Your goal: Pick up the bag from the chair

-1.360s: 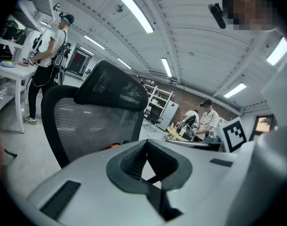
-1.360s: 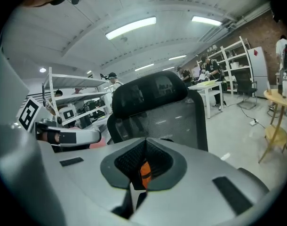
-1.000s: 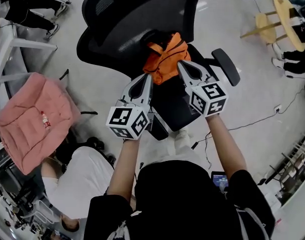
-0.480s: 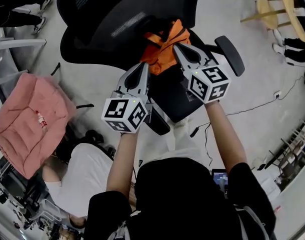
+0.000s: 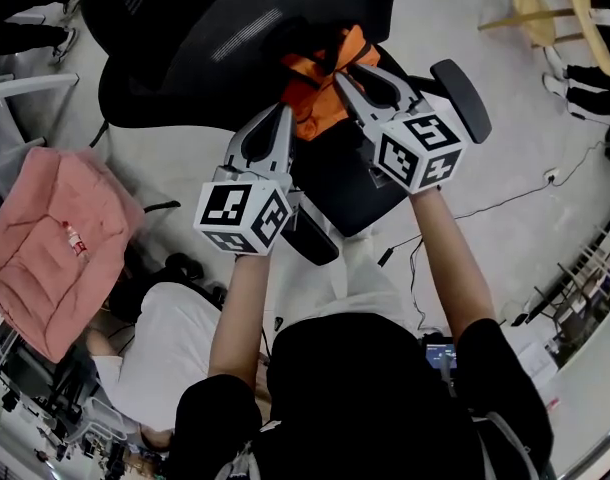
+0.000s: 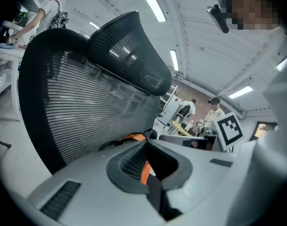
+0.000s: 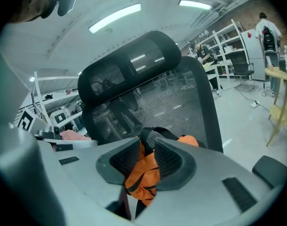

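Note:
An orange bag (image 5: 323,103) with black straps is at the back of a black office chair's seat (image 5: 350,183), against the mesh backrest (image 5: 215,38). My left gripper (image 5: 285,110) meets the bag's left side. Its tips (image 6: 146,142) are together, with an orange strip of the bag (image 6: 145,172) and a black strap in the hollow behind them. My right gripper (image 5: 343,76) is on the bag's upper right. In the right gripper view its jaws (image 7: 150,145) pinch orange fabric (image 7: 143,178), and a black strap loops above the tips.
The chair's armrest (image 5: 463,98) sticks out to the right of my right gripper. A pink cushion (image 5: 50,248) lies on the left. A wooden stool (image 5: 545,18) stands at the top right. A cable (image 5: 505,208) runs across the floor. People stand at the upper left.
Both grippers have moved further toward the chair's backrest, with the orange bag staying between them. The chair and the pink cushion have shifted left in the view.

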Tool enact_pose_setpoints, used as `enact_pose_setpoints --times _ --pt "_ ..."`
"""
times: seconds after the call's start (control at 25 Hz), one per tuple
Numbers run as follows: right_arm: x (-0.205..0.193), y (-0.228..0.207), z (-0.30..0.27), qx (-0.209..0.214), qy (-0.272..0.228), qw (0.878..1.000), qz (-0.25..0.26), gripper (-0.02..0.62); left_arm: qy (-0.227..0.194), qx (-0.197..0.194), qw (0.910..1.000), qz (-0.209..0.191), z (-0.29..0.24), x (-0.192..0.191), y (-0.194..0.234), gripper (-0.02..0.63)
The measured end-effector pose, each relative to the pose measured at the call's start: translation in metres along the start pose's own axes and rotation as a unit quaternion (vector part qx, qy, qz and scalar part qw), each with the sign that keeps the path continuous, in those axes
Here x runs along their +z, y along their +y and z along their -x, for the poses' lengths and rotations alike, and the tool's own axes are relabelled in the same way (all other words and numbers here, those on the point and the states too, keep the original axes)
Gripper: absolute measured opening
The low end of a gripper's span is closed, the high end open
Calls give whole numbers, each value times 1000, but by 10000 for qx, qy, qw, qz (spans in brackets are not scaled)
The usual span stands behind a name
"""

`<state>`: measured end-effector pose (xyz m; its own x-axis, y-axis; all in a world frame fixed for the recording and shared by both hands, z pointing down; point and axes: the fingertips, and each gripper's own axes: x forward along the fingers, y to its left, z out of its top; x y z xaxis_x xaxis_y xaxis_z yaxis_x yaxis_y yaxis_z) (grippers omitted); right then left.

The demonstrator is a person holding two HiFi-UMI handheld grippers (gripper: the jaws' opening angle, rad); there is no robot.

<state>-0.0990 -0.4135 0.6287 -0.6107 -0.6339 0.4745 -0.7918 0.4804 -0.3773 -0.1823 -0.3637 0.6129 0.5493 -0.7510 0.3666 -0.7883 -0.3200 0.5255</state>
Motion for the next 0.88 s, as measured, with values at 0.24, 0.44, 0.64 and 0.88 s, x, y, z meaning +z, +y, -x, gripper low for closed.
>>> enact_pose_setpoints --times 0.24,0.44,0.64,0.88 --pt "0 -2 -15 47 63 10000 -29 77 131 -79 9999 67 -8 -11 0 9" --pt "0 -2 -27 42 94 9999 7 80 128 -87 9998 123 -9 -12 8 9" --pt "1 1 -36 111 161 9998 26 86 127 -51 9998 163 -11 -13 15 9" --pt "5 5 -46 160 164 9997 57 91 162 -14 9997 155 -8 -14 19 9"
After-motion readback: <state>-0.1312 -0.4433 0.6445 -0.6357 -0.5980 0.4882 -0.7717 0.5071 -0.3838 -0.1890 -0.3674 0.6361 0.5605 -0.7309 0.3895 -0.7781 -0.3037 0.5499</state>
